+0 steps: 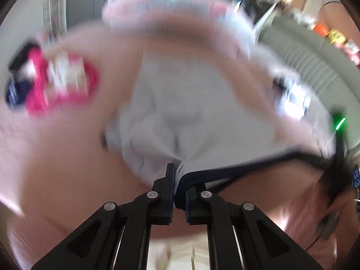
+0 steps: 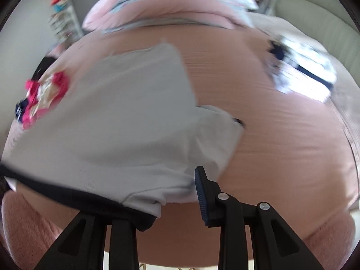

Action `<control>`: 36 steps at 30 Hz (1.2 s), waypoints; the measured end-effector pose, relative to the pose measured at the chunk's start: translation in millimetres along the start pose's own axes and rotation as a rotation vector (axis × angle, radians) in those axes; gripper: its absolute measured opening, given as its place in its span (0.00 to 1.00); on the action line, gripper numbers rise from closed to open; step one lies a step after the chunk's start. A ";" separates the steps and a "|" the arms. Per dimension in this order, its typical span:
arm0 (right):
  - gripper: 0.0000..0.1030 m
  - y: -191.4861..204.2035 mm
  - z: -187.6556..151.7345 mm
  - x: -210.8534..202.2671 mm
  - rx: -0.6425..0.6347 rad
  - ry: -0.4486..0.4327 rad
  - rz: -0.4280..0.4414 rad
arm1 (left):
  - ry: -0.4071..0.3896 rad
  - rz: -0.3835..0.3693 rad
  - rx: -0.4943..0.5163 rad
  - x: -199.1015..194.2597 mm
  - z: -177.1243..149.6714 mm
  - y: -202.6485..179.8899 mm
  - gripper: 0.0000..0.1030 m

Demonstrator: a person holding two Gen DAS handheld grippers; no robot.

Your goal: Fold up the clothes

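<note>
- Underneath everything lies a pink bedspread point(image 2: 281, 139), faintly ribbed, which fills most of both views.
- At the far end sits a pink pillow point(image 2: 157, 6) with pale blue patches; the blur hides its pattern.
- On the far left of the bed is a heap of bright pink and white clothes point(image 1: 60, 78); on the far right lies a white and dark blue garment point(image 2: 301, 69).
- Beyond the bed's right side stands a grey-green ribbed sofa point(image 1: 310, 51); pale walls and a cluttered shelf show at the far left.
- Spread on the bedspread is a white shirt point(image 2: 126, 117) with a dark navy neckband point(image 1: 236, 168).
- At the near edge, the left gripper point(image 1: 178, 193) is clamped on the neckband, the cloth bunched between its pads.
- Over the shirt's shoulder, the right gripper point(image 2: 171, 193) stands with jaws apart; cloth covers its left finger, and its blue-padded right finger point(image 2: 202, 193) is clear of the fabric.
</note>
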State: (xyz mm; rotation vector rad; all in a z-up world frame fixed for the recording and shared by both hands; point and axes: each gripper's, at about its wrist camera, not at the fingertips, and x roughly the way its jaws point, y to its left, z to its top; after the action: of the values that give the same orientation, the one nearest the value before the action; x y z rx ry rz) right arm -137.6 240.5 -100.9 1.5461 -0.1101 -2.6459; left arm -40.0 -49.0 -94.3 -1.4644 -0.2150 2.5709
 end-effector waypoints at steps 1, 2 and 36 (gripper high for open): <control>0.28 -0.1 -1.1 -9.6 -0.002 -0.014 0.014 | 0.009 -0.008 0.009 0.3 -5.6 -3.5 0.06; 0.28 -0.1 -2.2 -19.2 -0.003 -0.029 0.028 | 0.018 -0.016 0.018 0.5 -11.2 -7.0 0.06; 0.53 -23.4 -64.2 -22.8 -0.029 0.250 0.212 | 0.170 0.079 -0.172 50.3 -6.9 34.4 0.44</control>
State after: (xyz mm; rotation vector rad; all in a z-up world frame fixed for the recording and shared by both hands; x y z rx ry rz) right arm -71.2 264.6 -114.9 1.7337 -0.2060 -2.2661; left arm -61.9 -71.0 -147.1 -1.7764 -0.3693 2.5243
